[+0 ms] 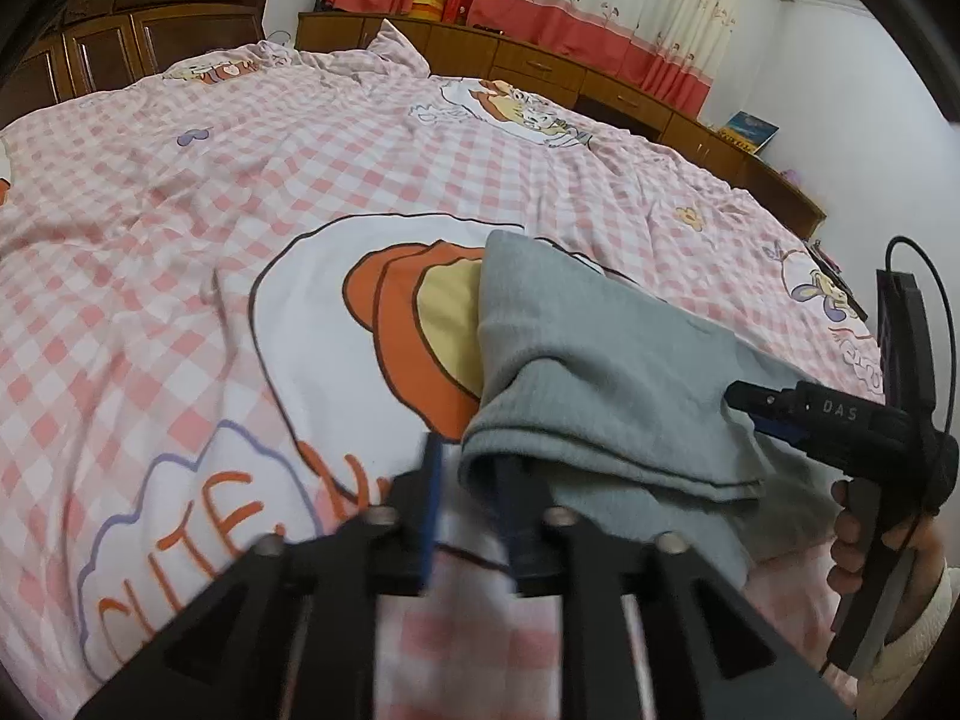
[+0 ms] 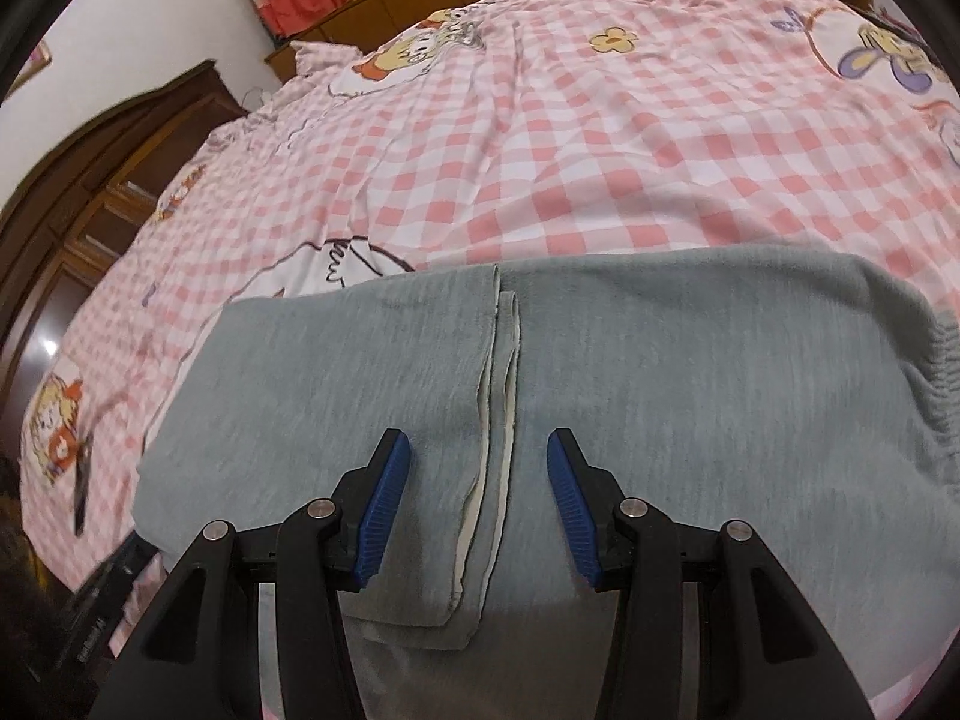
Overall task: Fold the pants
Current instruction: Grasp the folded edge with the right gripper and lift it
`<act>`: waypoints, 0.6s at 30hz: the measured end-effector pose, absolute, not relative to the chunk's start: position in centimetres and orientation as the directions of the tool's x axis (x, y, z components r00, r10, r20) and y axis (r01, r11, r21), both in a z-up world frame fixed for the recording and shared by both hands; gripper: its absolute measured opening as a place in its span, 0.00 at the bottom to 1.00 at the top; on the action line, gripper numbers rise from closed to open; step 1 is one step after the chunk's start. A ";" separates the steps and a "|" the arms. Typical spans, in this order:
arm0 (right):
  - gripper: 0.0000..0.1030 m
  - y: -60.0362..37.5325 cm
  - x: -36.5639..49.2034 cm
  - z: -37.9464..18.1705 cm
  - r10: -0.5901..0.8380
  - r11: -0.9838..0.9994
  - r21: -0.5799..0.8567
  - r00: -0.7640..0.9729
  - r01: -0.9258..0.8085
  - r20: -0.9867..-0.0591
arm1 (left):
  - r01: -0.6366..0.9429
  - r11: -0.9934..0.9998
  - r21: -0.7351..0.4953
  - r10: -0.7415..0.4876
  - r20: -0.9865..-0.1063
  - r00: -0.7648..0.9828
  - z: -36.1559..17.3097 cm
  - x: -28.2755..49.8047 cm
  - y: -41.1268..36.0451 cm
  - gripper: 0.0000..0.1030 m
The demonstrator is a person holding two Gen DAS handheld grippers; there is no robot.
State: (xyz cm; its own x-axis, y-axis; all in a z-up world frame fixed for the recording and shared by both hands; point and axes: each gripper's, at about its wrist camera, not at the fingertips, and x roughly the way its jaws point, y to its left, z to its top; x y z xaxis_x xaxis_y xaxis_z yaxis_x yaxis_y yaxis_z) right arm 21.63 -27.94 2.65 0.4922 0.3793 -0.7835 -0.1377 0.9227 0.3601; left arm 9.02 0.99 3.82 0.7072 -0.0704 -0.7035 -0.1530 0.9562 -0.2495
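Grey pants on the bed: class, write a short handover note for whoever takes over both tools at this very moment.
Left tool: open and blurred, at the near folded edge of the grey pants; no grip visible.
Right tool: open above the pants, with the hem edge between its fingers, not pinched.
The pants lie on the checked bedcover.
Done: legs folded over the upper part.
Left: probably one more fold, then smoothing.

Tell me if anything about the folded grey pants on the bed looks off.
The grey pants are folded unevenly: the leg hems overlap crookedly, edges not lined up. Near the left gripper, a fabric fold is bunched up rather than flat.
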 end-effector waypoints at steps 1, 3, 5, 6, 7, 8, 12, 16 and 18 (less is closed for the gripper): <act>0.51 -27.8 21.7 2.5 0.383 0.921 0.366 0.491 -0.135 -0.783 | -0.155 0.955 -0.252 -0.070 -0.700 0.711 3.6 9.2 1.0 0.30; 0.52 -27.2 22.0 2.4 0.392 0.917 0.373 0.488 -0.141 -0.780 | -0.158 0.950 -0.268 -0.079 -0.699 0.711 3.1 9.8 1.0 0.28; 0.48 -26.4 22.2 2.5 0.410 0.910 0.382 0.488 -0.162 -0.771 | -0.160 0.943 -0.290 -0.088 -0.685 0.723 3.2 9.7 1.1 0.05; 0.34 -26.1 22.2 2.6 0.420 0.906 0.385 0.483 -0.177 -0.768 | -0.165 0.944 -0.287 -0.077 -0.675 0.734 3.5 9.4 1.1 0.05; 0.25 -25.6 22.2 2.7 0.425 0.905 0.380 0.474 -0.192 -0.771 | -0.166 0.946 -0.279 -0.066 -0.667 0.742 3.9 9.1 1.1 0.05; 0.07 -25.2 22.1 2.9 0.419 0.908 0.364 0.476 -0.209 -0.773 | -0.168 0.949 -0.268 -0.055 -0.663 0.747 4.4 8.8 1.0 0.05; 0.05 -25.0 21.2 5.0 0.454 0.891 0.373 0.526 -0.258 -0.719 | -0.193 0.945 -0.263 -0.038 -0.675 0.737 4.9 8.1 1.0 0.05; 0.05 -25.8 20.9 8.2 0.473 0.879 0.402 0.567 -0.255 -0.675 | -0.210 0.938 -0.277 -0.055 -0.714 0.698 3.7 8.1 1.5 0.16; 0.05 -25.6 20.8 10.1 0.475 0.879 0.396 0.568 -0.266 -0.672 | -0.209 0.936 -0.284 -0.061 -0.713 0.698 3.8 7.6 1.7 0.21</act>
State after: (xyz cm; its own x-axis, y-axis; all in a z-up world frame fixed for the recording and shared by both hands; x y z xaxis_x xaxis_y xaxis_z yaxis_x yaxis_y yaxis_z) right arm 20.82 -25.56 10.09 0.5684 0.4750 -0.6718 -0.2657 0.8788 0.3965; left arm 7.56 1.70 3.83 0.6984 -0.0608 -0.7131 -0.2088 0.9357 -0.2843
